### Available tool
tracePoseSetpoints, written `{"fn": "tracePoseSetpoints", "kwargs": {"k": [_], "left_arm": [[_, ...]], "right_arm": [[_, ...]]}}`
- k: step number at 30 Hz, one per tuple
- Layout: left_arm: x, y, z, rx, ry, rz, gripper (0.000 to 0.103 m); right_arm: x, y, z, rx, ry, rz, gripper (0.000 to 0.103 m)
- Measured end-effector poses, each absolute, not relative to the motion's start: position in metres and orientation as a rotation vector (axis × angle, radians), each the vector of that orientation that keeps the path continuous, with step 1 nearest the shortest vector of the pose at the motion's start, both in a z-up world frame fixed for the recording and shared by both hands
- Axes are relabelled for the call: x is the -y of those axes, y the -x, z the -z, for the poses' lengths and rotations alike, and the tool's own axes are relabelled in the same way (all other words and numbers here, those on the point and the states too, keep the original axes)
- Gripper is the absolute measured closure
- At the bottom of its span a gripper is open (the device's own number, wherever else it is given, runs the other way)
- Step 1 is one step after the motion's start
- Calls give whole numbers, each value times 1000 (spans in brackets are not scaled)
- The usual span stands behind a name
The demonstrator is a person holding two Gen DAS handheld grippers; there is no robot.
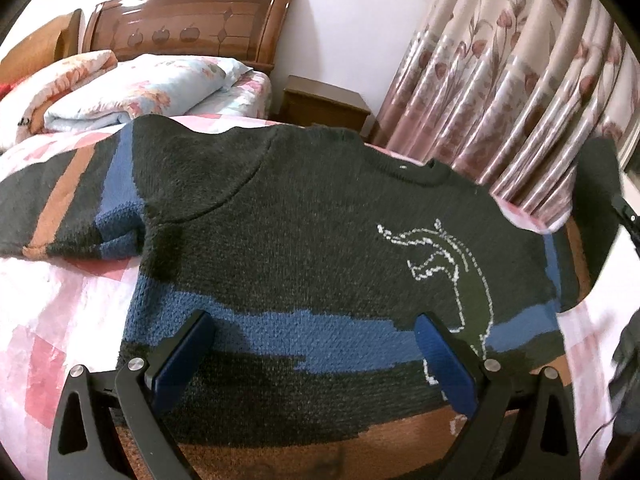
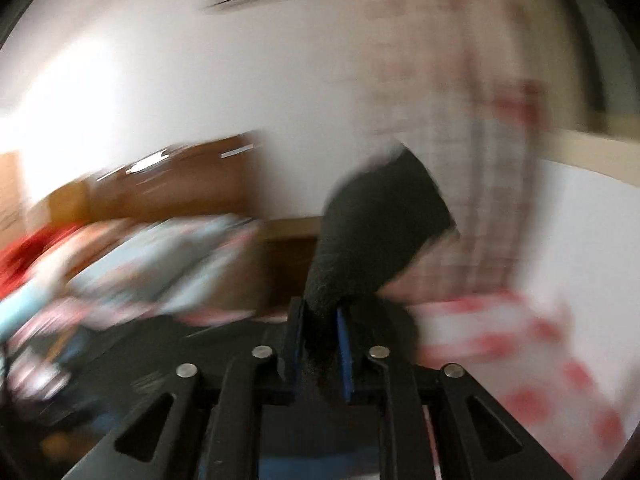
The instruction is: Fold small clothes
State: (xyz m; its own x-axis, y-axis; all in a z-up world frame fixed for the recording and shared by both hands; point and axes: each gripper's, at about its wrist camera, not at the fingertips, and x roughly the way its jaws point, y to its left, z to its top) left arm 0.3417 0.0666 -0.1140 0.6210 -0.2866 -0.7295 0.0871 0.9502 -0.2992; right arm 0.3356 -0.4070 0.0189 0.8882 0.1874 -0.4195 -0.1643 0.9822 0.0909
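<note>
From the left wrist camera, the left claw [image 1: 316, 344] stands wide apart, its two blue pads spread with nothing between them, hovering over the lower part of the sweater [image 1: 304, 232]. The sweater lies spread flat on the bed [image 1: 60, 320], just ahead of and beneath the claw, dark knit with blue and brown bands and a white stitched outline figure on the side nearer the claw's right finger. One sleeve [image 1: 68, 208] stretches out to the left of the claw, flat on the pink patterned sheet. Far to the right of the claw, the other sleeve rises off the bed toward a dark gripper part at the frame edge. Well beyond the claw lie folded quilts [image 1: 120, 88], a wooden headboard [image 1: 188, 20], a nightstand [image 1: 324, 104] and a floral curtain [image 1: 520, 80]

From the right wrist camera, the picture is heavily blurred. The right claw [image 2: 320, 344] is pinched narrow on a dark knit sleeve end [image 2: 376, 232], which sticks up and forward from between the pads. Left of the claw the bed and headboard show only as smears; to its right, pink patterned sheet
</note>
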Motion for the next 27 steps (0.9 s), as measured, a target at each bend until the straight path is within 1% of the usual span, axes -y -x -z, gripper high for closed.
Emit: {"fn": "tracePoseSetpoints", "kwargs": {"k": [1, 2, 4, 6, 10, 13, 14, 15, 17, 21, 25, 26, 27], "left_arm": [[-69, -341, 113, -873, 260, 223, 1], [-72, -340, 113, -867, 283, 233, 1], [-76, -339, 112, -857, 323, 248, 1], [-82, -338, 112, -846, 370, 267, 2], [-90, -337, 112, -834, 437, 291, 2], [-94, -336, 110, -837, 464, 298, 2], [-94, -337, 109, -842, 474, 306, 7], [-93, -339, 108, -847, 496, 326, 15], [-85, -348, 107, -880, 515, 340, 20], [-48, -370, 100, -907, 381, 309, 20], [8, -392, 105, -922, 108, 211, 21], [22, -393, 106, -925, 28, 196, 31], [29, -388, 104, -911, 9, 230, 66]], "right_arm": [[387, -338, -15, -476, -24, -265, 53], [366, -335, -9, -508, 13, -325, 0], [342, -327, 8, -545, 66, -371, 0], [339, -322, 24, -593, 77, -366, 0], [355, -311, 56, -715, 97, -318, 0], [361, -294, 73, -759, 116, -318, 0], [362, -290, 80, -775, 119, -311, 0], [361, -289, 85, -808, 103, -306, 0], [373, -292, 86, -809, 43, -302, 0], [385, -301, 94, -864, -33, -294, 0], [384, -300, 92, -854, -56, -300, 0], [384, -300, 92, -850, -57, -299, 0], [383, -300, 93, -845, -61, -295, 0]]}}
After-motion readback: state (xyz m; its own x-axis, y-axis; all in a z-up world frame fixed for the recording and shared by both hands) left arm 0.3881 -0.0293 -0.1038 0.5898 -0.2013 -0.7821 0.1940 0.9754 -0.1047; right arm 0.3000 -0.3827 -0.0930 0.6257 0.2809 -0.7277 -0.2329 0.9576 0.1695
